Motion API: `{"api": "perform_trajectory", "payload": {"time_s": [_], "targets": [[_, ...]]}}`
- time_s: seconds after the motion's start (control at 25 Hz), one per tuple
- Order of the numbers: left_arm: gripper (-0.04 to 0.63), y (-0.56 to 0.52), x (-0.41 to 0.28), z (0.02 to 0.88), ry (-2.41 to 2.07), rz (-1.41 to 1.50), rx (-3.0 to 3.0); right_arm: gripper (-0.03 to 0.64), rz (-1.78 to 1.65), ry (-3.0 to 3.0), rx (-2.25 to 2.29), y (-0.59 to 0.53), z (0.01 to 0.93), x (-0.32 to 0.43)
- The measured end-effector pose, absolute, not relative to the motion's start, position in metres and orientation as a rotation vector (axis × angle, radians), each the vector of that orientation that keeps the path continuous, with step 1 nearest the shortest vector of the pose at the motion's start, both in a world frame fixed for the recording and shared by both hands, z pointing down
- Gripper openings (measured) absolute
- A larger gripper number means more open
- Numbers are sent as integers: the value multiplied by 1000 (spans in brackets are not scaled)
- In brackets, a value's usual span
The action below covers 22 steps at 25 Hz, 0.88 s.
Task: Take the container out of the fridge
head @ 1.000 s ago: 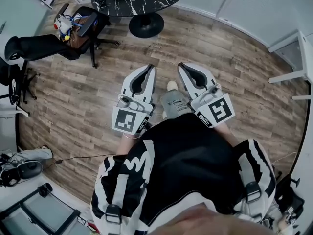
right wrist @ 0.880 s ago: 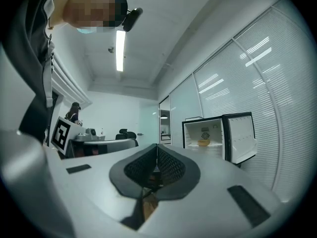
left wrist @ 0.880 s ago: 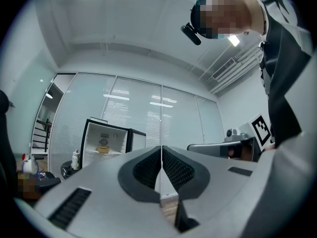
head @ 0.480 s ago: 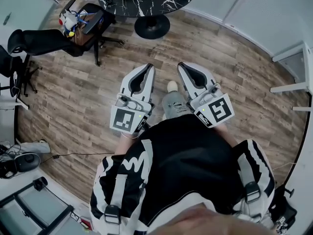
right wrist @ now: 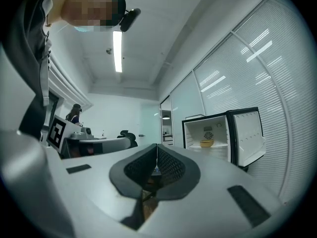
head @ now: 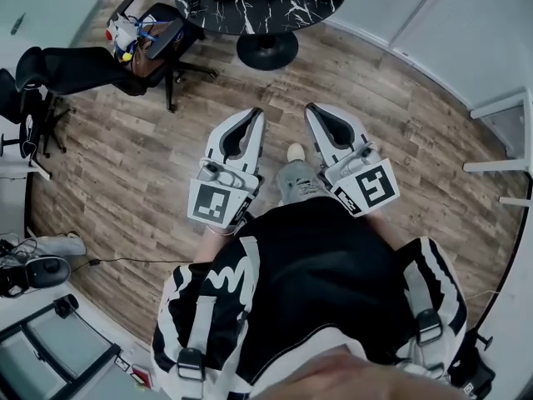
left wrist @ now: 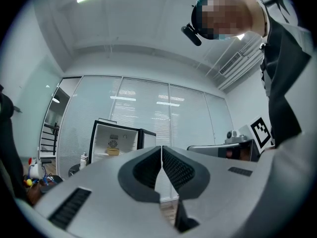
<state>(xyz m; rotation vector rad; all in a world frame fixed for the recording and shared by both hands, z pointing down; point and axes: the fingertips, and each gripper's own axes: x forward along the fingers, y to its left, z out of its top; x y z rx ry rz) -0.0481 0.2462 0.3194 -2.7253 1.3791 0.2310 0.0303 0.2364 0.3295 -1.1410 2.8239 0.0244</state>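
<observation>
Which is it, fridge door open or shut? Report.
Open. In the right gripper view the door stands clear of the fridge, baring its white inside and a yellow container.

Open wood floor (head: pixel 400 115) straight ahead, nothing on it up to the round worktop (head: pixel 266 13). Its pedestal base (head: pixel 268 50) sits low, and a black chair (head: pixel 83 67) crowds the left. The fridge (right wrist: pixel 198 133) stands with its door (right wrist: pixel 246 135) swung wide right; the cavity looks mostly clear, though small in view.
</observation>
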Motion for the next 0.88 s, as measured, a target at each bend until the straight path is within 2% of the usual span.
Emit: {"api": "perform_trajectory", "payload": {"time_s": [0.88], "targets": [[15,121,-34,325,1358,209,-2756,11,-40,2856,-1114,115,338,32]]}}
